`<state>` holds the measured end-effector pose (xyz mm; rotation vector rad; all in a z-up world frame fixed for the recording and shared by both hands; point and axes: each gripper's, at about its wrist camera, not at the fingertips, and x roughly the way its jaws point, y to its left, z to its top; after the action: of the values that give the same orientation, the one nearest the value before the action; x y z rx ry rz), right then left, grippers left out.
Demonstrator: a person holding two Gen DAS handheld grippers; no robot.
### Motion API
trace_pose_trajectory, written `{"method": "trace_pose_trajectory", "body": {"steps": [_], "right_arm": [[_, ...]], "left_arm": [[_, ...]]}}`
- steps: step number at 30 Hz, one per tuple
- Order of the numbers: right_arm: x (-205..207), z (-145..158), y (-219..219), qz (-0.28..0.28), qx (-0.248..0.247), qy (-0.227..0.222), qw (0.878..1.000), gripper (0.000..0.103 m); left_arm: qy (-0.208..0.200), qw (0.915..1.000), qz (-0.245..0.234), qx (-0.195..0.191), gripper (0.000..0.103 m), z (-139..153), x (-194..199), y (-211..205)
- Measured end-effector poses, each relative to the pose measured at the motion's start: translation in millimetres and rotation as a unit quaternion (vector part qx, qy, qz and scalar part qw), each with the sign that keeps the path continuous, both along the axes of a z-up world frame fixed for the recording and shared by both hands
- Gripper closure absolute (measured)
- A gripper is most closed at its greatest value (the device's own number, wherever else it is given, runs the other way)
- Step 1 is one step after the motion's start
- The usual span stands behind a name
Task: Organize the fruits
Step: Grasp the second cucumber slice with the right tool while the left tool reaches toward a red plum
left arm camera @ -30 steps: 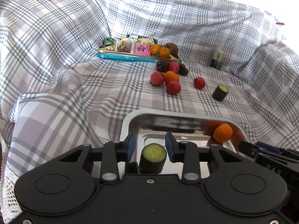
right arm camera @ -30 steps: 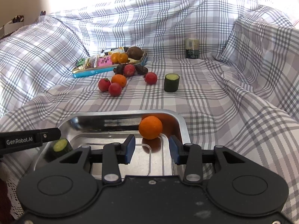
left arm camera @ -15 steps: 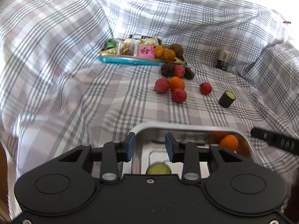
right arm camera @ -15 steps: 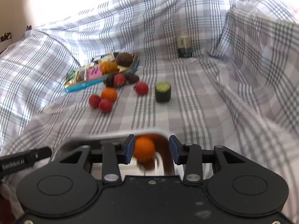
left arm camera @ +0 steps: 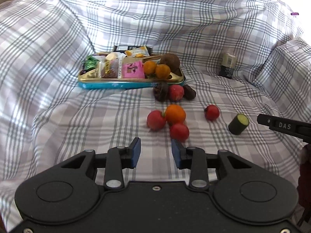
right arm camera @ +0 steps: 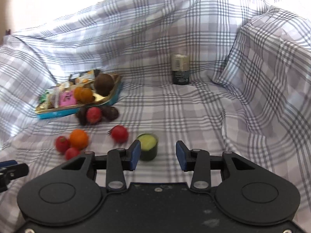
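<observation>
Right wrist view: our right gripper (right arm camera: 157,156) is spread and empty, the cucumber piece (right arm camera: 147,149) just beyond its left finger. Left gripper (left arm camera: 156,152), also apart, faces the red fruit (left arm camera: 179,132). We judge reaching; next, centre and close.

left gripper (left arm camera: 156,152): sat low centre of its frame, blue pads apart, nothing between them
right gripper (right arm camera: 157,155): low centre too, jaws spread wider, empty as well

My two wrist cameras look forward, low over the plaid cloth (left arm camera: 58,116); both share the snack tray (left arm camera: 130,82) (right arm camera: 77,109) and cucumber piece (left arm camera: 238,123) (right arm camera: 148,149).
</observation>
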<state>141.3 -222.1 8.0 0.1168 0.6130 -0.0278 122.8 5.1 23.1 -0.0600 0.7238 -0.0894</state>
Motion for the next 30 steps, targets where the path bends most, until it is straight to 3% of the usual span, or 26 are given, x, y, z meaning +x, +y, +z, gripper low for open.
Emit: {"method": "trace_pose_trajectory", "body": {"steps": [5, 12, 16, 19, 25, 30], "right_arm": [[29, -12, -3, -0.002, -0.013, 0.019, 1.000, 0.061], [41, -24, 13, 0.021, -0.038, 0.022, 0.999, 0.061], [39, -29, 36, 0.084, -0.055, 0.028, 0.995, 0.058], [33, -28, 47, 0.097, -0.072, 0.007, 0.993, 0.058], [25, -22, 49, 0.161, -0.027, -0.006, 0.987, 0.061], [30, -21, 49, 0.110, -0.042, -0.013, 0.993, 0.059]], "left_arm": [[0.010, 0.9999, -0.004, 0.009, 0.059, -12, 22, -2], [0.037, 0.9993, 0.012, -0.003, 0.059, -31, 33, 5], [0.036, 0.9987, 0.031, -0.019, 0.059, -31, 35, 13], [0.038, 0.9979, 0.043, -0.029, 0.059, -32, 36, 20], [0.043, 0.9971, 0.050, -0.039, 0.059, -34, 38, 23], [0.038, 0.9979, 0.043, -0.028, 0.059, -34, 37, 20]]}}
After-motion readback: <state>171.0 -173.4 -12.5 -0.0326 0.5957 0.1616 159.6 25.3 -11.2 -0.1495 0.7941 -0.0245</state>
